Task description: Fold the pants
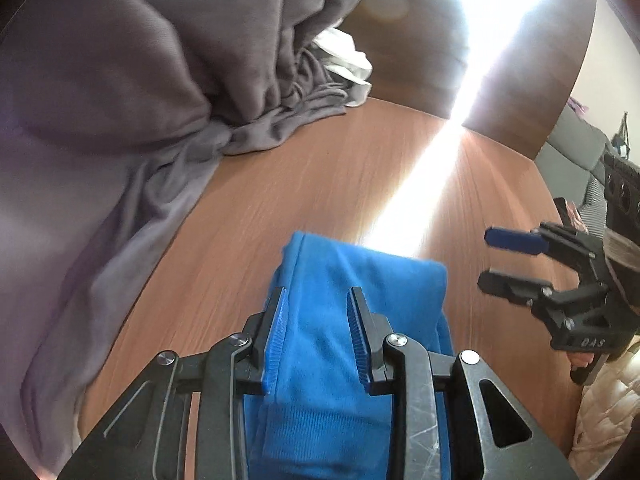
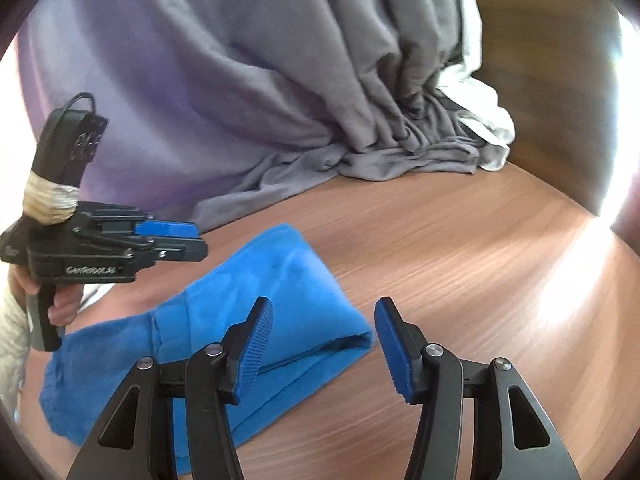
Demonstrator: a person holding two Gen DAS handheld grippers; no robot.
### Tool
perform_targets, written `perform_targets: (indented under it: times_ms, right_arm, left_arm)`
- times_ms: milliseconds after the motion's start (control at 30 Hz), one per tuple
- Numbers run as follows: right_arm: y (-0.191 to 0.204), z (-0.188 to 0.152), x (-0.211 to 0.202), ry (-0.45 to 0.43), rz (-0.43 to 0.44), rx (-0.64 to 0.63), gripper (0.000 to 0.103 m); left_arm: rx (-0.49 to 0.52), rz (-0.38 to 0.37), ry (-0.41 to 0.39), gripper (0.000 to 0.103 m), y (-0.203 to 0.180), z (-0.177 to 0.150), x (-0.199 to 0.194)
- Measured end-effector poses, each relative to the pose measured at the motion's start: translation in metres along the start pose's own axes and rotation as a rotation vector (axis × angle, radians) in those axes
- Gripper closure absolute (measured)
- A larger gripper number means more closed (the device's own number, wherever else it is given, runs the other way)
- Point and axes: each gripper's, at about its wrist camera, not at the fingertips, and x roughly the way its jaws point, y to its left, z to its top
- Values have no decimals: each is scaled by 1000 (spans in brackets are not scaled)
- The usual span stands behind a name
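Observation:
The blue pants (image 1: 352, 320) lie folded into a thick bundle on the wooden table (image 1: 320, 184); they also show in the right wrist view (image 2: 248, 304). My left gripper (image 1: 320, 320) is open, its two fingers hovering over the bundle without pinching it. It also shows at the left of the right wrist view (image 2: 188, 240), above the pants' near end. My right gripper (image 2: 324, 340) is open and empty, over the folded end of the bundle. It also shows at the right of the left wrist view (image 1: 492, 256), apart from the pants.
A grey curtain (image 2: 280, 80) hangs behind the table and pools on it (image 1: 256, 136), with a white cloth (image 2: 488, 128) beside it. A dark wooden panel (image 1: 520, 100) stands at the back. A strong sun streak (image 1: 420, 192) crosses the tabletop.

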Motion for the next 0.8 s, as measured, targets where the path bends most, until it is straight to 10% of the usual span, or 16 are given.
perform_targets:
  times_ms: [800]
  right_arm:
    - [-39, -21, 60, 131, 53, 247, 49]
  left_arm:
    - [-166, -75, 163, 72, 30, 38, 83]
